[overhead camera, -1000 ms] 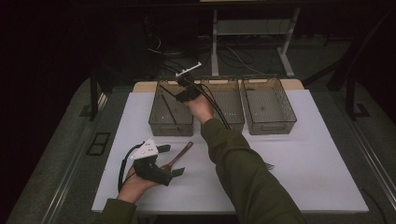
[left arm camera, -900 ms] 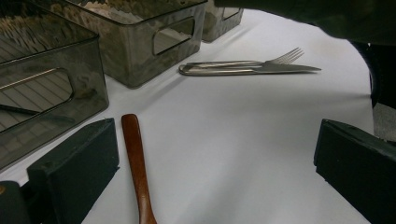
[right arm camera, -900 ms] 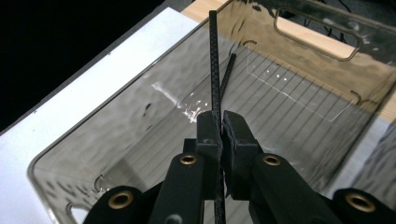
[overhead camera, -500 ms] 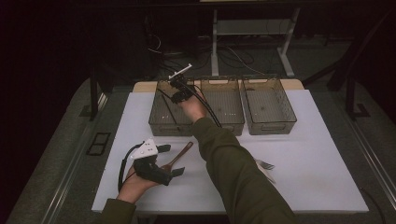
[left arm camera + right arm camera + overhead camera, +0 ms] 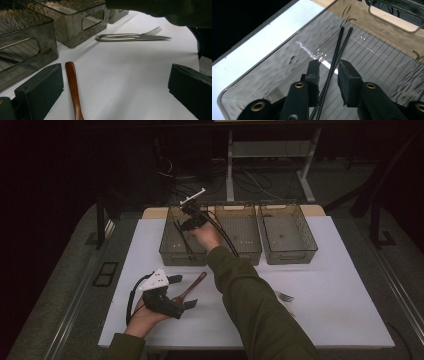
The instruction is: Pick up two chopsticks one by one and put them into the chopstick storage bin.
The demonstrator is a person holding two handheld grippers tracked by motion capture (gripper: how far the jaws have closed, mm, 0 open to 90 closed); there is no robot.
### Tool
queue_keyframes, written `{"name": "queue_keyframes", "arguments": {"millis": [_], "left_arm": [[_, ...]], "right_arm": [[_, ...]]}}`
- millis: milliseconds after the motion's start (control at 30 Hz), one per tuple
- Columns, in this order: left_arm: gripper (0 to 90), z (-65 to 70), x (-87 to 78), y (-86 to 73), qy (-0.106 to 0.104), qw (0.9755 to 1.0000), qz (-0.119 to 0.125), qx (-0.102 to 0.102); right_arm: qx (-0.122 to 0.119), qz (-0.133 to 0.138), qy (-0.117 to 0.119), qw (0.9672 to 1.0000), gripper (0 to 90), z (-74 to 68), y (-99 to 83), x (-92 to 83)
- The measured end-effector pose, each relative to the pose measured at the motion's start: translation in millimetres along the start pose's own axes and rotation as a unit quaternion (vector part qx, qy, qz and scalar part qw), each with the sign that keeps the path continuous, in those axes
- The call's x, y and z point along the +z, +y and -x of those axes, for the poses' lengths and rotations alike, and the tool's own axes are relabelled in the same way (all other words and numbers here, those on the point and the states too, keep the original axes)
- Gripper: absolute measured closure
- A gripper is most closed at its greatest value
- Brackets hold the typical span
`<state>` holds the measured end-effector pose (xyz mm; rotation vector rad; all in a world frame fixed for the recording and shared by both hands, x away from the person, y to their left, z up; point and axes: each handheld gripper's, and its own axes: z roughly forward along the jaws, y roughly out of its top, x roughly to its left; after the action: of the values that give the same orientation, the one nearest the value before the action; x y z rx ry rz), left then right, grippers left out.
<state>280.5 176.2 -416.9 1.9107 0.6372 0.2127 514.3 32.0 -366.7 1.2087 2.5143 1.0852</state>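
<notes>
Right tongs (image 5: 329, 72) just opening — chopsticks (image 5: 337, 53) between.

White table (image 5: 350, 285), wooden strip along far edge. Three clear bins (image 5: 239, 220) in a row at the back, side by side. Wooden spoon (image 5: 73, 82) near the front left, close to the left bin. Fork (image 5: 130, 36) lying flat further right, apart from spoon

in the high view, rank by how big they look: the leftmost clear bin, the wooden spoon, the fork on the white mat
1. Leftmost clear bin, by far the largest.
2. Wooden spoon.
3. Fork, smallest as seen, but the sleeve covers part of it, so its true length against the spoon is unsure.
</notes>
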Motion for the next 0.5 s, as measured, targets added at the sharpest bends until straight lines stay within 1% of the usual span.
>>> {"name": "queue_keyframes", "arguments": {"millis": [67, 100, 167, 233, 367, 500], "left_arm": [[0.0, -0.5, -0.6, -0.1, 0.001, 1.0000, -0.002, 0.002], [0.0, -0.8, -0.7, -0.2, 0.002, 1.0000, -0.003, 0.004], [0.0, -0.8, -0.7, -0.3, 0.002, 1.0000, -0.003, 0.004], [0.0, -0.8, -0.6, -0.3, 0.003, 1.0000, -0.004, 0.005], [0.0, -0.7, -0.2, -0.4, 0.002, 0.9999, -0.007, 0.007], [0.0, -0.9, 0.6, -0.4, 0.002, 0.9999, -0.008, 0.008]], "right_arm": [[-0.002, 0.003, 0.012, 0.9999, 64.3, 0.5, -1.8, -3.6], [-0.008, 0.004, 0.016, 0.9998, 62.8, 0.9, -3.8, -5.8], [-0.012, 0.007, 0.019, 0.9997, 60.8, 1.3, -7.3, -10.1], [-0.017, 0.012, 0.031, 0.9993, 58.4, 3.4, -11.3, -15.9], [-0.023, 0.027, 0.049, 0.9981, 54.1, 7.9, -20.7, -31.4], [-0.031, 0.038, 0.060, 0.9970, 49.2, 12.7, -31.3, -47.9]]}}
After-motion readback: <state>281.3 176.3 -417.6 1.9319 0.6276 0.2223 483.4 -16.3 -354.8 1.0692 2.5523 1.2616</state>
